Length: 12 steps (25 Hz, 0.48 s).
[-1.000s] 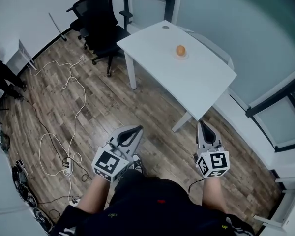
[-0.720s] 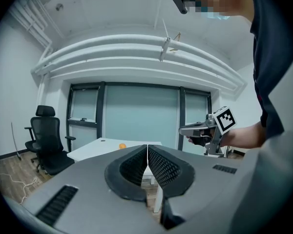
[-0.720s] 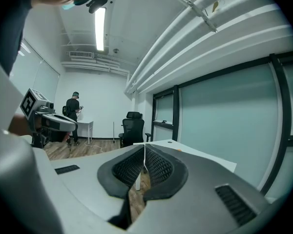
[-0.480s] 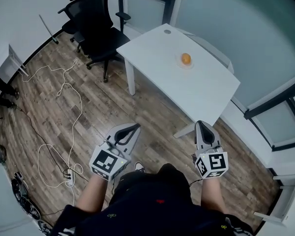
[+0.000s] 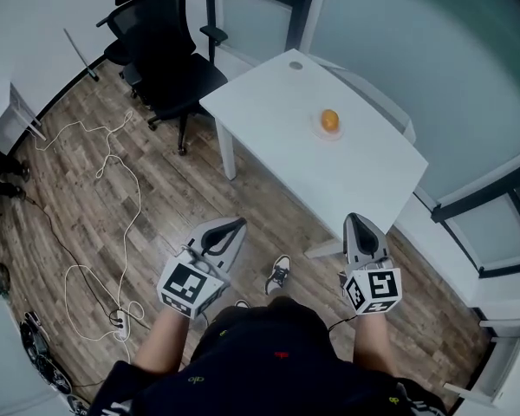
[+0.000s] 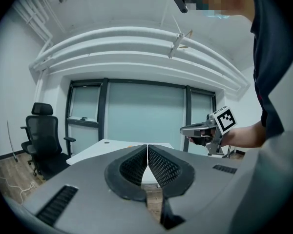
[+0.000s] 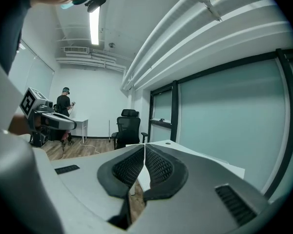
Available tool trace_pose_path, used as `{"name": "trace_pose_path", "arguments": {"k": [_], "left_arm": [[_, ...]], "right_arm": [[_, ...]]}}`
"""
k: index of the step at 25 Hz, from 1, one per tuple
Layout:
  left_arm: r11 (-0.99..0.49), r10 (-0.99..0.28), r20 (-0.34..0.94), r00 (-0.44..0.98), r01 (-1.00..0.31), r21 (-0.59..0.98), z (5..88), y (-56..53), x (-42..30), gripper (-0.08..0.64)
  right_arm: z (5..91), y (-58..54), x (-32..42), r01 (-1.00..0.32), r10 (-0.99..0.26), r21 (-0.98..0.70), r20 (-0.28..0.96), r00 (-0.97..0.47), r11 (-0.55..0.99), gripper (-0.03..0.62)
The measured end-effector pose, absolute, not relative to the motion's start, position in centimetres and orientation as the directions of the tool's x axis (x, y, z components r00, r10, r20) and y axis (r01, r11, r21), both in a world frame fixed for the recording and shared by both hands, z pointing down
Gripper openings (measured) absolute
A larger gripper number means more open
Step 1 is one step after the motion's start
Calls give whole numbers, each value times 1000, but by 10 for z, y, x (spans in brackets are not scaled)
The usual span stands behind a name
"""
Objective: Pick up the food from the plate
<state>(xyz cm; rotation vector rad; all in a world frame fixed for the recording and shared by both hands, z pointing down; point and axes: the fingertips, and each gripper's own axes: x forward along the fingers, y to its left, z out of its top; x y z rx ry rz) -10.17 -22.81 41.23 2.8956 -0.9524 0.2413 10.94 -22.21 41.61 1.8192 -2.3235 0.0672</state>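
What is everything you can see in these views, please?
table: one, white, beside the glass wall.
plate: one, white, on the table.
food: one, orange, on the plate.
office chairs: two, black, left of the table.
cables: several, white and dark, on the wood floor.
left gripper: one, grey, shut, empty, short of the table.
right gripper: one, grey, shut, empty, short of the table.

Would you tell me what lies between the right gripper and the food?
In the head view, only bare white tabletop shows between right gripper and food.
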Motion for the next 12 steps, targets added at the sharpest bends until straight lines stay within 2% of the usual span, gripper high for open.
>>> {"name": "trace_pose_path", "arguments": {"k": [6, 12], "left_arm": [[-807, -580, 186, 793, -591, -1, 405, -303, -55, 23], [-812, -569, 212, 794, -583, 4, 403, -375, 21, 23]], "right_arm": [[418, -301, 155, -971, -962, 53, 157, -223, 233, 25], [422, -364, 236, -980, -966, 9, 174, -192, 197, 25]]}}
